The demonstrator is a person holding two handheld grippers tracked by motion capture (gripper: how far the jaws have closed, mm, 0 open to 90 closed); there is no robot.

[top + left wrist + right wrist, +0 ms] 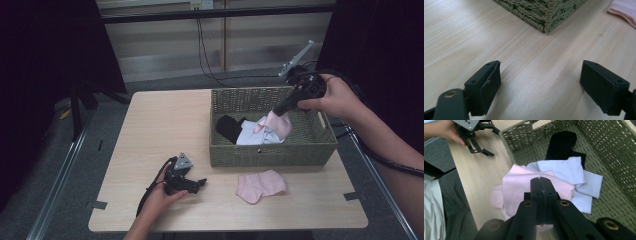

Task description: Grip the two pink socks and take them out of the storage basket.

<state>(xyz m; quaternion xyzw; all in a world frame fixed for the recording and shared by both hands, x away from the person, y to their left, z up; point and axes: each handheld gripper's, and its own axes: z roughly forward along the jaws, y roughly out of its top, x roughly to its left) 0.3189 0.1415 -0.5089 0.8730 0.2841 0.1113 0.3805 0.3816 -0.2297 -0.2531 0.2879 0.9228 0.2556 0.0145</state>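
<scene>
The right hand (336, 96) is raised above the basket (272, 154), its claw (278, 109) angled down and clamped on a pink sock (278, 124) hanging over the white and black ones inside. The left claw (197, 183) rests low on the worktop (160, 125), jaws apart, holding nothing.

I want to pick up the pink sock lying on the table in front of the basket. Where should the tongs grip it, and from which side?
Grip the pink sock at its raised folded edge nearest the open left tongs, coming from above with one jaw each side. It lies flat and limp on the table, so a level approach would probably only push it along.
</scene>
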